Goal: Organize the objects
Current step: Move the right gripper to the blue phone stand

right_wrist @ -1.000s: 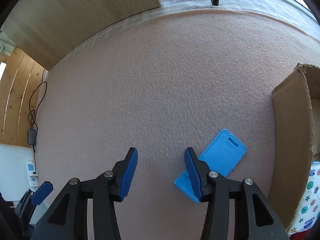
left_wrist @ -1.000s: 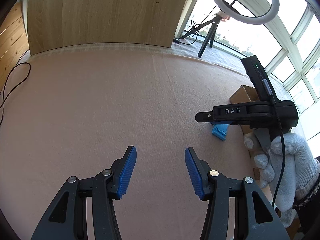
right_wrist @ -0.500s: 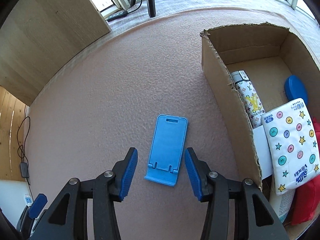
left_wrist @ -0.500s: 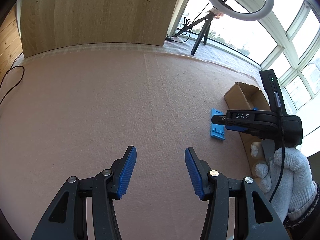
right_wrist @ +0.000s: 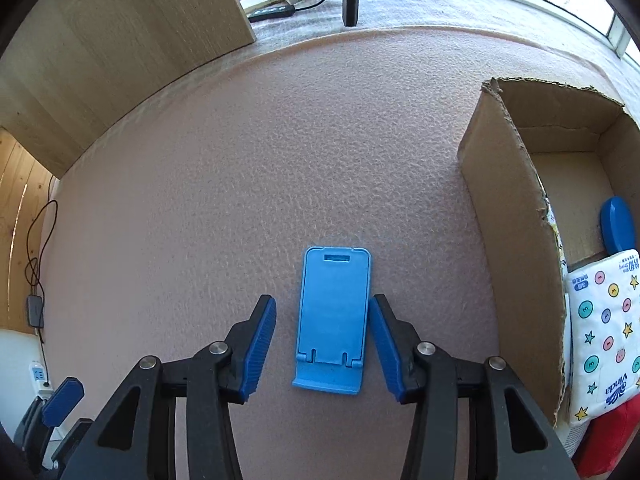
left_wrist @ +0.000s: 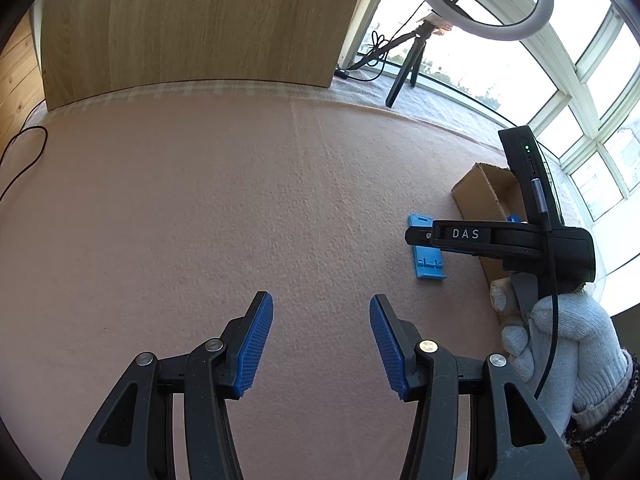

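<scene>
Right gripper (right_wrist: 322, 344): fingers wide apart, straddling the blue phone stand (right_wrist: 332, 320), which lies flat on the pink mat (right_wrist: 240, 184); right pad just beside its edge, contact cannot be told. Left gripper (left_wrist: 321, 344): fingers wide apart, nothing between them, over bare mat. Cardboard box (right_wrist: 508, 216) stands right of the stand, near it. Inside: tissue pack (right_wrist: 604, 332) with stars and dots, blue lid (right_wrist: 618, 224), red item (right_wrist: 612, 436), and a patterned item against the near wall.

matt blue plastic stand (right_wrist: 332, 320), rough pink felt mat (right_wrist: 320, 160), torn cardboard box (right_wrist: 508, 216)
</scene>
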Motion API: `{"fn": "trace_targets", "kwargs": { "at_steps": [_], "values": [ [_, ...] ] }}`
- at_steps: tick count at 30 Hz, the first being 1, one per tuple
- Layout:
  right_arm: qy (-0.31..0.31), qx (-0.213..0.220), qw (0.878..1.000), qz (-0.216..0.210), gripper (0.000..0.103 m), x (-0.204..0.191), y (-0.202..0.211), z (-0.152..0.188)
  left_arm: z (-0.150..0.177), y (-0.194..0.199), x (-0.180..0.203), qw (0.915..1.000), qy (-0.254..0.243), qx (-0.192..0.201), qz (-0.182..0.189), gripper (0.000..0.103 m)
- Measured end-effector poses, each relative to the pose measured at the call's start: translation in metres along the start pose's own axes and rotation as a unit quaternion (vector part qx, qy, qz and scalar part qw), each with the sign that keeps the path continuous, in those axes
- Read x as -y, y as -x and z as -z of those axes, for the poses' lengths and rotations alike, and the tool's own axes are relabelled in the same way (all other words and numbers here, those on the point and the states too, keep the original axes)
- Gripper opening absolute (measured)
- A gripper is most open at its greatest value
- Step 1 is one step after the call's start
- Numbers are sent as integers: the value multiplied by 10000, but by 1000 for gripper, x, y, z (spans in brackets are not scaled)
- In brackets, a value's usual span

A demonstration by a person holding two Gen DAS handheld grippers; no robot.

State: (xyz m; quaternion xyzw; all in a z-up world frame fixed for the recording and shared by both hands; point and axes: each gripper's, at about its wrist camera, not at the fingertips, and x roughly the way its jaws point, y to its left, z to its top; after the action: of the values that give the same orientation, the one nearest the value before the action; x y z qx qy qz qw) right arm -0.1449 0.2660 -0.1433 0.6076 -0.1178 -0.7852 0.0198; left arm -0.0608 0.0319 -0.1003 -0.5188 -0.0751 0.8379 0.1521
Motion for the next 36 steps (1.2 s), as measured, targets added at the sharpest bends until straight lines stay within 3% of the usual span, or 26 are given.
{"fn": "trace_targets", "kwargs": {
  "at_steps": [9,13,19,29,36],
  "values": [
    [450,-185,9972,-561,44,-26,2,28,7,-32,14,9987,-169,-439,183,54],
    [-224,-147,9954,-920,44,-1,9,28,5,-44,24,9979,-316,-524,216,54],
    [-806,-56,9915,-1021,44,24,2,3,-6,-50,32,9978,-426,-472,183,54],
    [57,-309,9911,-1297,44,-32,-15,-17,-15,-54,31,9977,-460,-478,142,54],
    [324,-290,9916,-1221,40,-30,-7,-6,-20,-71,29,9971,-294,-596,384,54]
  ]
}}
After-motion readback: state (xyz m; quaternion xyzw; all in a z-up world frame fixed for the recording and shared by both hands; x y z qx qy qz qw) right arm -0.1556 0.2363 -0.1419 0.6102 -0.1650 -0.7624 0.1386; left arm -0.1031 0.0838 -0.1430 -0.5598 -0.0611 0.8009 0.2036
